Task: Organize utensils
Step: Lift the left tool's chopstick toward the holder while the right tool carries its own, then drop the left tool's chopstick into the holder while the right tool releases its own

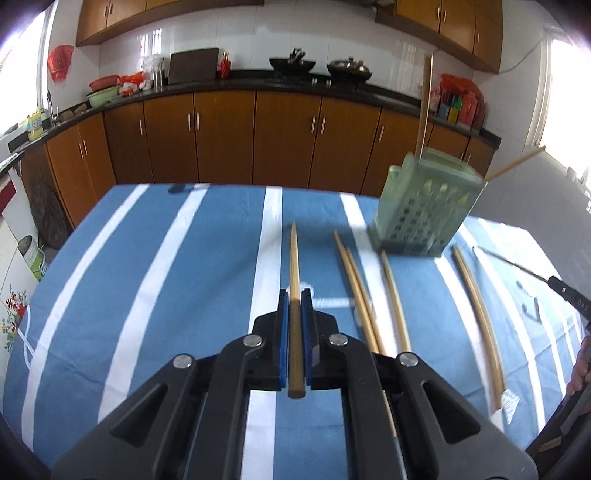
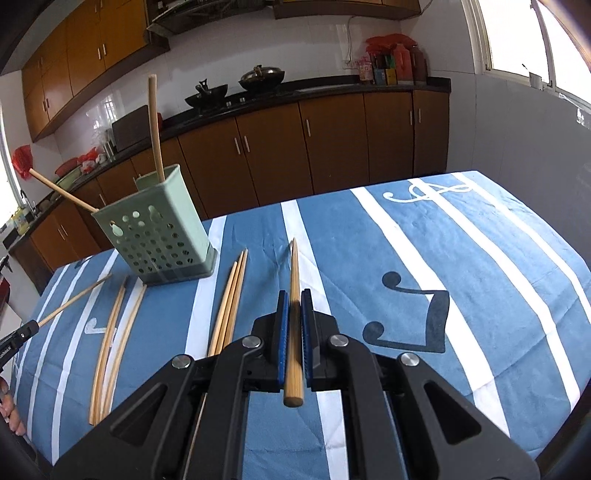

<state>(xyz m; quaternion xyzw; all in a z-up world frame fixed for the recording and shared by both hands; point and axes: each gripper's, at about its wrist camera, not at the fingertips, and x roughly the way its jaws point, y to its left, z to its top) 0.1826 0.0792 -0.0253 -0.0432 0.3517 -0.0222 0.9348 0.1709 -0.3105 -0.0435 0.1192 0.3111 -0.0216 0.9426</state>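
- A home kitchen, lived in and a bit cluttered.
- Brown wooden base cabinets run along the far wall under a dark counter, with matching wall cupboards above.
- White tiled wall between them.
- A wok and a lidded pan sit on the hob.
- Far left, a tap over a sink, with basins beside it.
- Bottles and packets crowd the far right corner by a bright window.
- Near me, a desk under a blue-and-white striped cloth.
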